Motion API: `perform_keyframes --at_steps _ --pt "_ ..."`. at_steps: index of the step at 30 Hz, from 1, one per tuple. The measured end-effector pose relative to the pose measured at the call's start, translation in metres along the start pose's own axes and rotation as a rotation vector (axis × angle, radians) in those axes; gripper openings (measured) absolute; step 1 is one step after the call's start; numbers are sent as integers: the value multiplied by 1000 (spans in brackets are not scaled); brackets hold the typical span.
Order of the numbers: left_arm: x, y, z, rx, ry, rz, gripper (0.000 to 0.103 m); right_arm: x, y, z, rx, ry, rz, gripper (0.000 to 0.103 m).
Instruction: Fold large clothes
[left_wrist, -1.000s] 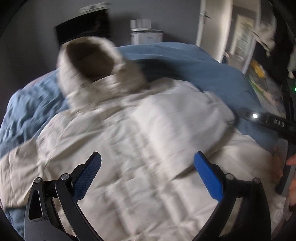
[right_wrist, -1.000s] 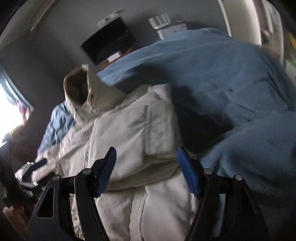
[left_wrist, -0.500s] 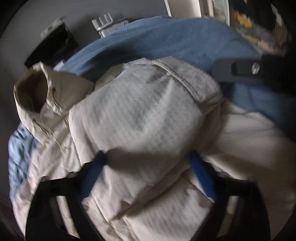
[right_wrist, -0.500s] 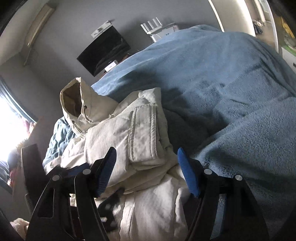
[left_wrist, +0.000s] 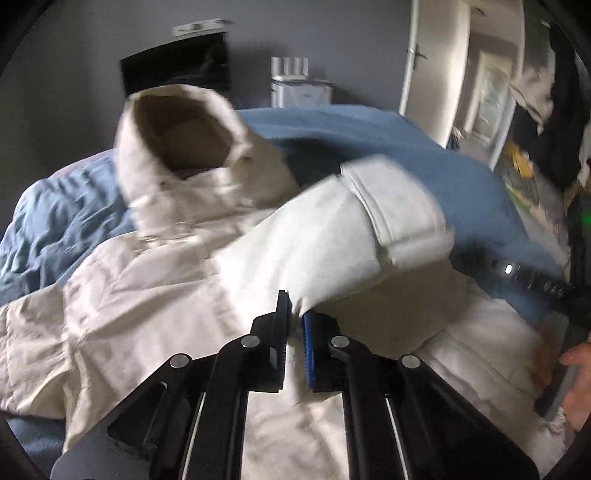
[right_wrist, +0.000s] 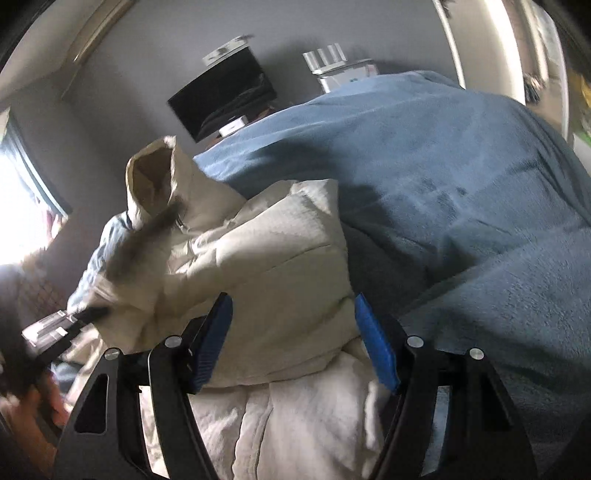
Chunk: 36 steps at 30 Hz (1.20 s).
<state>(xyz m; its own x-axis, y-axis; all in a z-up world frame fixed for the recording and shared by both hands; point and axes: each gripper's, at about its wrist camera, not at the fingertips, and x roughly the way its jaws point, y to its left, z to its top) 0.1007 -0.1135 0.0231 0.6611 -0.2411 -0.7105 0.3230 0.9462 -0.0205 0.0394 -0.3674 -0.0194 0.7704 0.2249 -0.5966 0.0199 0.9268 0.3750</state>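
Note:
A cream hooded jacket (left_wrist: 140, 295) lies on a blue blanket, its hood (left_wrist: 177, 140) standing up at the far end. My left gripper (left_wrist: 295, 314) is shut on the jacket's right sleeve (left_wrist: 351, 229) and holds it lifted across the body, cuff (left_wrist: 402, 214) pointing right. In the right wrist view the jacket (right_wrist: 280, 280) bulges between the open blue pads of my right gripper (right_wrist: 291, 317), which hovers over its folded edge without holding it. The left gripper (right_wrist: 62, 328) shows blurred at the left.
The blue blanket (right_wrist: 461, 192) covers the bed around the jacket. A dark screen (left_wrist: 177, 66) and a white box (left_wrist: 299, 88) stand by the grey back wall. A doorway (left_wrist: 487, 96) and clutter lie at the right. The right gripper's body (left_wrist: 546, 284) shows at the right edge.
My left gripper has shut on the sleeve and lifted it up and across the jacket. The right gripper has stayed open over the jacket's edge.

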Motion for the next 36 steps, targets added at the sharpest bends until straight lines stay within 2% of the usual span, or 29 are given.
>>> perform_keyframes --at_steps 3,8,12,17,22,23,25,26,27,29,31,36 --pt "-21 16 -9 11 -15 38 5 2 14 -3 -73 -1 7 65" --pt "-31 59 -25 -78 -26 63 5 9 33 -11 -175 16 -20 65" --pt "-12 82 -39 -124 14 106 5 20 39 -17 -209 52 -52 65" --pt "18 110 -61 -225 121 85 5 30 40 -22 -225 84 -86 65" --pt "13 109 -68 -208 119 75 6 32 41 -26 -249 100 -107 65" --pt "10 109 -68 -216 118 56 13 31 41 -26 -252 98 -106 65" --pt "-4 110 -70 -243 96 14 36 27 42 -26 -252 90 -103 65" --pt "-11 112 -71 -248 72 9 54 26 42 -26 -249 87 -102 65" --pt "-20 113 -70 -240 34 46 66 25 41 -26 -244 84 -101 65" --pt "-31 121 -68 -246 2 80 67 24 40 -25 -236 83 -102 65" --pt "-30 134 -66 -287 4 92 67 25 41 -24 -231 85 -104 65" --pt "2 174 -70 -410 75 149 67 31 41 -24 -237 107 -109 65"
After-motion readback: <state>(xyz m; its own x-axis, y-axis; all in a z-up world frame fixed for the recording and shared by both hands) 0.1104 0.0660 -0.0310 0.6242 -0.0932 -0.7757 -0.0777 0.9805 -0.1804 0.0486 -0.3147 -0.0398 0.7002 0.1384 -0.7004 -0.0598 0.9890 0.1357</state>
